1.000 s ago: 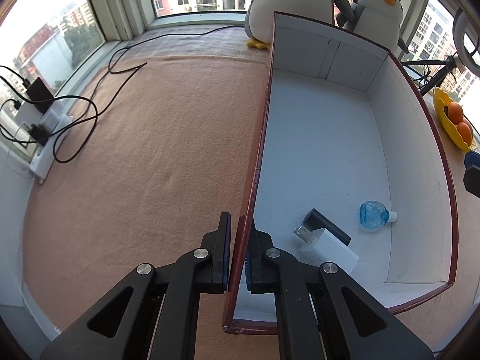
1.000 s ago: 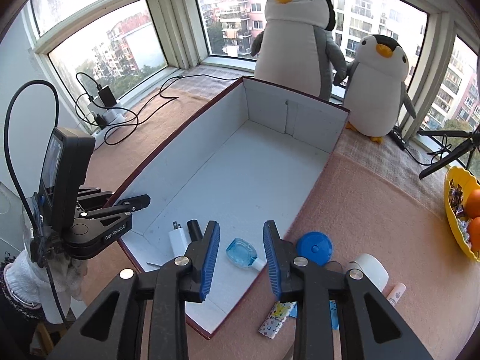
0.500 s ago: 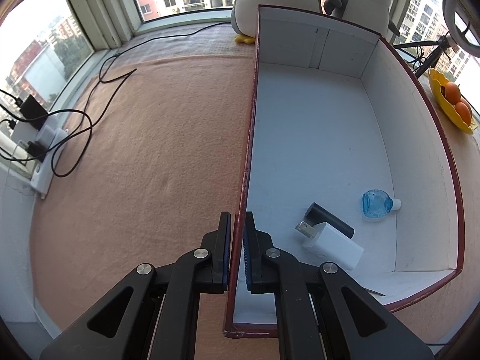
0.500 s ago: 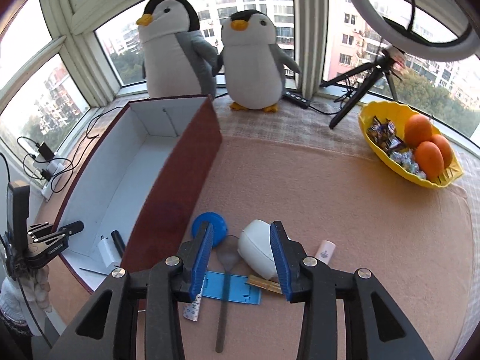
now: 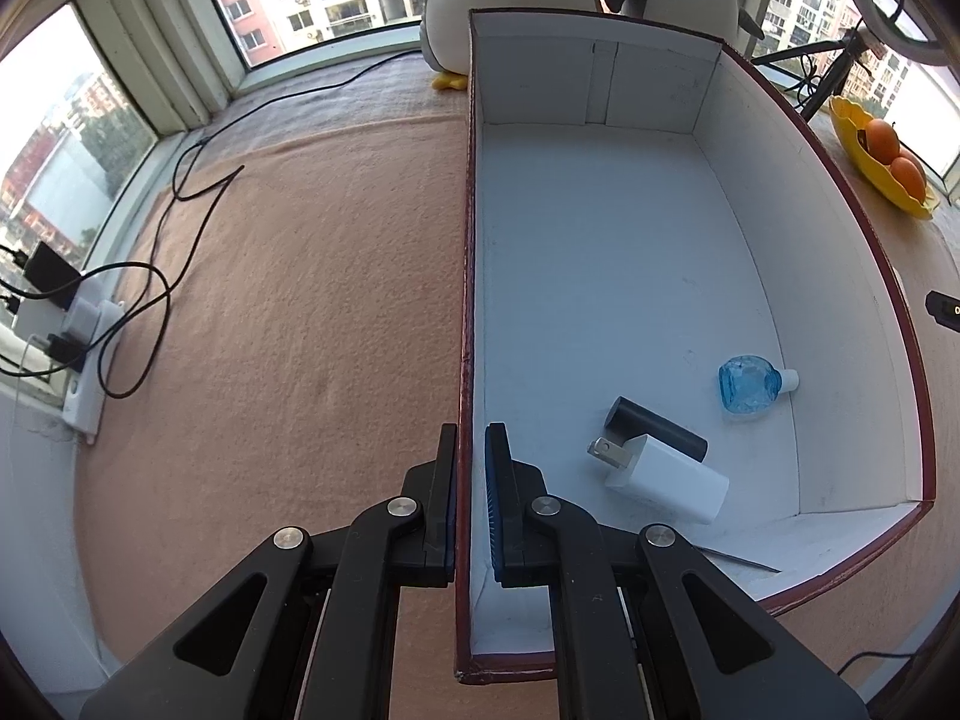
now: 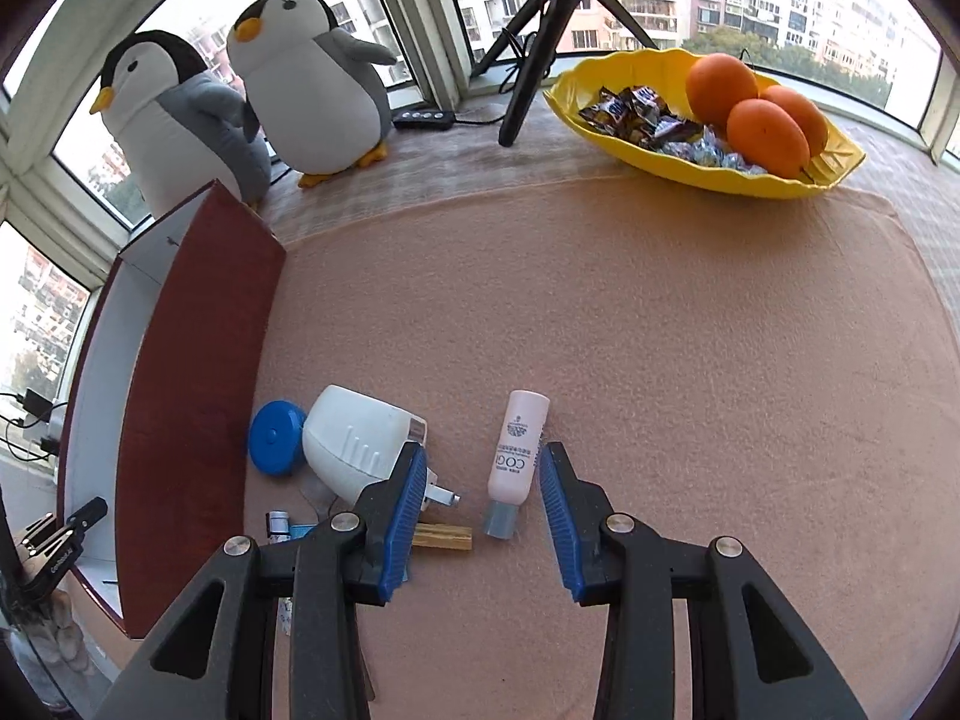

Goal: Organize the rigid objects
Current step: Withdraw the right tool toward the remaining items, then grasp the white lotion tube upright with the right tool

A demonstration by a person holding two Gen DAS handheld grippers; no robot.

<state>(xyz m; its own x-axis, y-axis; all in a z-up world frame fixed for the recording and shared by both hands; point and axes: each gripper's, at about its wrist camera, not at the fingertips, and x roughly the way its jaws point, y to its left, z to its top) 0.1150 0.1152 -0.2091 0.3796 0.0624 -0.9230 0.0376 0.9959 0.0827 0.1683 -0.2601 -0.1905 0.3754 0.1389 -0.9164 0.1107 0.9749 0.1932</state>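
- The pink-and-white tube (image 6: 517, 449) is lying on the salmon cloth of the bench (image 6: 630, 324), its grey cap toward the camera, in the gap between the fingers of the right tool (image 6: 486, 516); the blue pads are standing spread, clear of it on both sides, after widening just now.
- Just left of the tube, a white plug adapter (image 6: 360, 444) is resting beside a round blue case (image 6: 275, 438), with a small wooden piece (image 6: 441, 535) near the left pad (part of it is hidden behind the finger).
- The left tool (image 5: 469, 495) is pinching the near end of the left wall of the red-edged box (image 5: 465, 276), one pad outside and one inside.
- Inside the box, near the front right corner, a white charger (image 5: 666, 477) is lying against a black cylinder (image 5: 657, 426), and a small clear blue bottle (image 5: 747, 384) is lying near the right wall.
- Farther back, two plush penguins (image 6: 312, 84) are standing by the windows and a yellow bowl (image 6: 774, 180) is holding oranges and sweets.
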